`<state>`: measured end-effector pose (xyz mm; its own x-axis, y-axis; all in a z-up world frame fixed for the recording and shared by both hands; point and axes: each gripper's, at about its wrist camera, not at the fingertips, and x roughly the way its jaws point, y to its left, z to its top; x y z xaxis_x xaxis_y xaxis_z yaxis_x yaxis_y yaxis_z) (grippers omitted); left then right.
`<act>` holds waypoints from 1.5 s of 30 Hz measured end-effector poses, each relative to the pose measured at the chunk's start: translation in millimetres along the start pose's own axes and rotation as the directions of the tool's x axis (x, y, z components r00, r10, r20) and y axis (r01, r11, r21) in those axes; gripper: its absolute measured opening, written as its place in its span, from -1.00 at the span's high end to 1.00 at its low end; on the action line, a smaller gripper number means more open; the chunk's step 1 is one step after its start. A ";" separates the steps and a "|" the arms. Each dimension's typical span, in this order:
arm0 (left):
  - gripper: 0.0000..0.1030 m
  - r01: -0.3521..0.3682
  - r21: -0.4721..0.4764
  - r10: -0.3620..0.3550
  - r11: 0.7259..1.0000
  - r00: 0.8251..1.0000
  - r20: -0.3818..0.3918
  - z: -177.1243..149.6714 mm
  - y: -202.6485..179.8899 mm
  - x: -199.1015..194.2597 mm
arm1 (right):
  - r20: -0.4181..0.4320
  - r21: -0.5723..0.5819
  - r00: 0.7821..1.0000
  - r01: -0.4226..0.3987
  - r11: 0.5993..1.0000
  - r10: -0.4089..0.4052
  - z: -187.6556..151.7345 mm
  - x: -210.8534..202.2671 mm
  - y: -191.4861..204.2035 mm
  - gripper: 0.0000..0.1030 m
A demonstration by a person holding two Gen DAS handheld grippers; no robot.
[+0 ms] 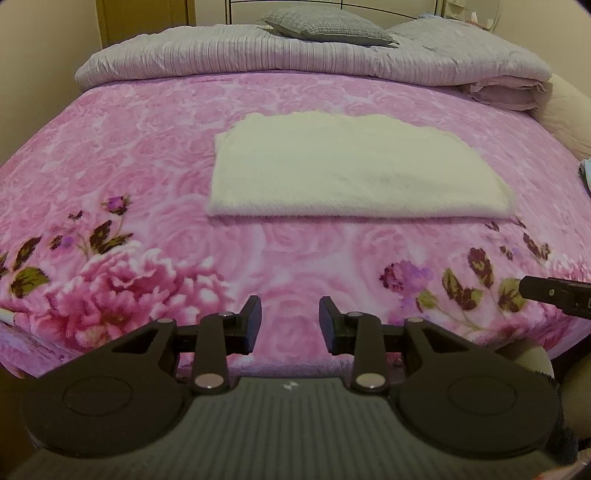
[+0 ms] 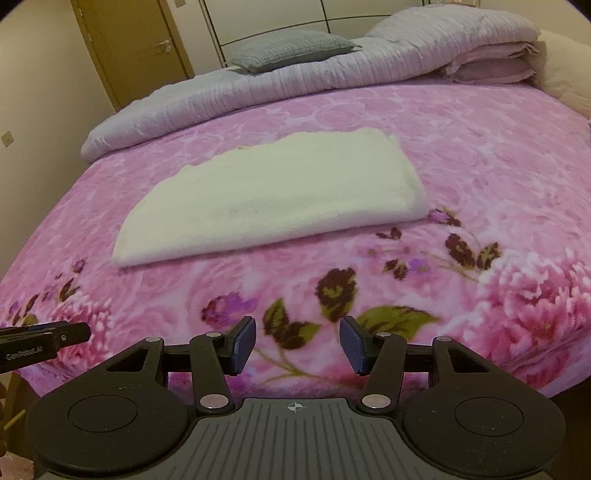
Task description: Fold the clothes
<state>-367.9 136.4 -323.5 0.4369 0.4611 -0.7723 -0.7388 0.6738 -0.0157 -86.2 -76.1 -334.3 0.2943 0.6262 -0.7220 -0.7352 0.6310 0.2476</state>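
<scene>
A cream fluffy garment [image 1: 351, 170] lies folded into a flat rectangle in the middle of the pink flowered bedspread [image 1: 147, 155]. The right wrist view shows the same folded cream garment [image 2: 273, 195], with its thick folded edge toward me. My left gripper [image 1: 290, 317] is open over the bed's near edge, short of the garment, with nothing between its fingers. My right gripper [image 2: 297, 341] also stands open and empty above the flower print near the bed's front edge. Each gripper's tip shows at the edge of the other's view.
A rolled lilac quilt [image 1: 258, 55] and a grey pillow [image 1: 325, 26] lie along the head of the bed. Pink folded bedding [image 2: 491, 66] sits at the far right corner. A wooden door [image 2: 140, 44] stands behind the bed on the left.
</scene>
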 end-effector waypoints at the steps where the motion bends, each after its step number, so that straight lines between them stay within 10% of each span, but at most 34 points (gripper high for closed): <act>1: 0.41 0.000 0.002 0.000 1.000 1.000 0.001 -0.3 -0.6 -0.8 | 0.002 -0.001 1.000 -0.003 1.000 0.003 -0.1 -0.8 0.3 -0.05; 39: 0.41 0.008 -0.035 -0.014 0.999 0.988 -0.151 29.8 12.5 84.3 | -0.105 -0.002 0.993 0.052 0.999 -0.052 44.3 77.1 -13.1 -0.06; 45: 0.41 0.042 -0.043 -0.047 0.998 0.991 -0.127 41.1 17.8 104.3 | -0.012 0.244 0.997 -0.071 0.967 0.077 51.2 96.0 -55.9 -0.06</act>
<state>-314.3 220.3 -378.3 0.4024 0.3512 -0.8454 -0.7410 0.6673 -0.0755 14.3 -27.8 -384.4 0.2295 0.6669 -0.7089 -0.5832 0.6774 0.4484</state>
